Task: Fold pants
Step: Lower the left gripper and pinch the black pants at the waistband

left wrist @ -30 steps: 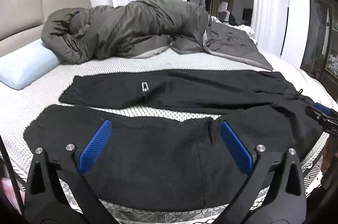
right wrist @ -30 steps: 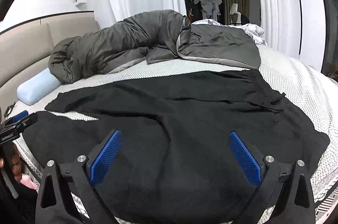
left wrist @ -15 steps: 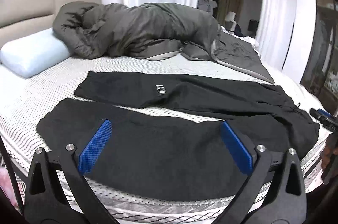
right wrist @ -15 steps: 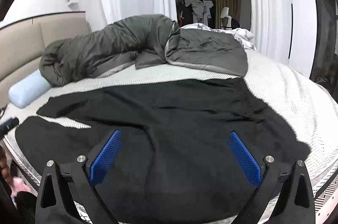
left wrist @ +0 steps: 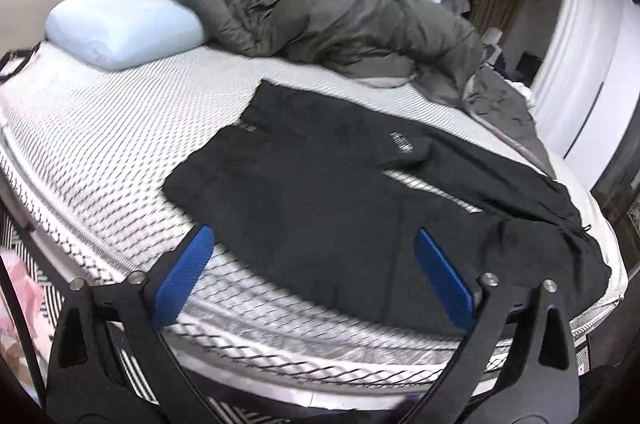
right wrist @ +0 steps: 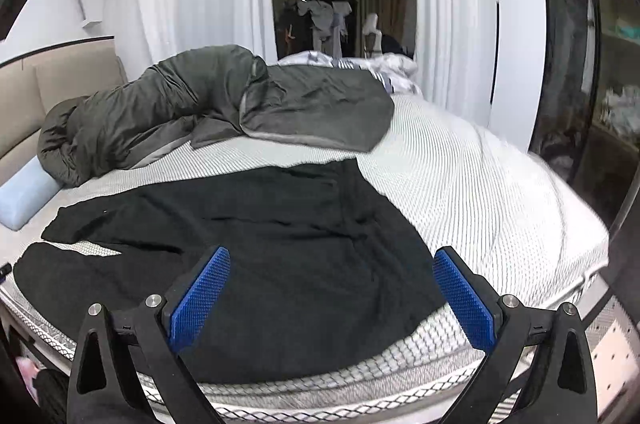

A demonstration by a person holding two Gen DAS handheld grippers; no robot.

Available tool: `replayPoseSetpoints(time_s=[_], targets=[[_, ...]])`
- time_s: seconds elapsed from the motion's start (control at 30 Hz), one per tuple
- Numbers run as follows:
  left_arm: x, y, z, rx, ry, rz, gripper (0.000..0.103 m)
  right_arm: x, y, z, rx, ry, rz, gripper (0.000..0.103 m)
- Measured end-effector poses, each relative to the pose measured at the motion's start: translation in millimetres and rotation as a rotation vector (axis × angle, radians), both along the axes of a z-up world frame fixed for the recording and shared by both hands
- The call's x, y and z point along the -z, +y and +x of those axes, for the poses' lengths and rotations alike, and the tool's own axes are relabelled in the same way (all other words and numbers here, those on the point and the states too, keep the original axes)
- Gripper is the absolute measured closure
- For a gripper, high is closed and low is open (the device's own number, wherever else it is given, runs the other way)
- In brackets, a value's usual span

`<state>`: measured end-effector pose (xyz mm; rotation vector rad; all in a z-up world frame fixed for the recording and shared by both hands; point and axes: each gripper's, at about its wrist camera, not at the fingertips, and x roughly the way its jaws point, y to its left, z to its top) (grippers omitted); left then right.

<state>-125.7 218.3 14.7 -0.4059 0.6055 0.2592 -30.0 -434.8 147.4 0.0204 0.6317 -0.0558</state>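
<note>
White patterned mattress [right wrist: 480,192] fills my view; my left gripper [left wrist: 316,272] and right gripper [right wrist: 332,292] both hover wide open, holding nothing; one pair of black pants [right wrist: 248,244] lies flat just ahead of both; one grey duvet [right wrist: 208,112] and one blue pillow [left wrist: 124,24] sit beyond; since a second ago, my left gripper has swung toward the leg ends.
</note>
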Motion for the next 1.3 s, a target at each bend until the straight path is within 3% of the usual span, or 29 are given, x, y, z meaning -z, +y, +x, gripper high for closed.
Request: replayPoseSetpoints(time_s=[0.23,0.47,0.67,0.77,0.9,0.93,1.07,1.2,1.23,1.3], targets=[[25,22,9,-0.017,0.086,-0.056,0.032,49,-13,8,-0.004,0.086,0.047,0.000],[49,25,34,-0.047,0.166,-0.162,0.033,80,-20,2,0.012,0.118,0.083,0.000],[50,34,50,-0.053,0.157,-0.164,0.035,90,-30,-4,0.025,0.125,0.111,0.000],[53,49,66,-0.089,0.134,-0.187,0.047,101,-37,-1,0.042,0.147,0.143,0.000],[52,67,71,-0.150,0.074,-0.227,0.091,107,-51,-1,0.057,0.155,0.197,0.000],[51,71,71,-0.160,0.059,-0.237,0.097,106,-55,-2,0.062,0.155,0.210,0.000],[48,82,66,-0.174,0.029,-0.252,0.100,106,-81,-3,0.084,0.144,0.329,0.001],[47,85,65,-0.171,0.029,-0.240,0.100,125,-110,19,0.084,0.166,0.564,0.024],[45,84,65,-0.170,0.030,-0.233,0.100,132,-114,27,0.086,0.181,0.600,0.026],[44,82,65,-0.168,0.038,-0.220,0.100,146,-119,43,0.093,0.209,0.649,0.040]])
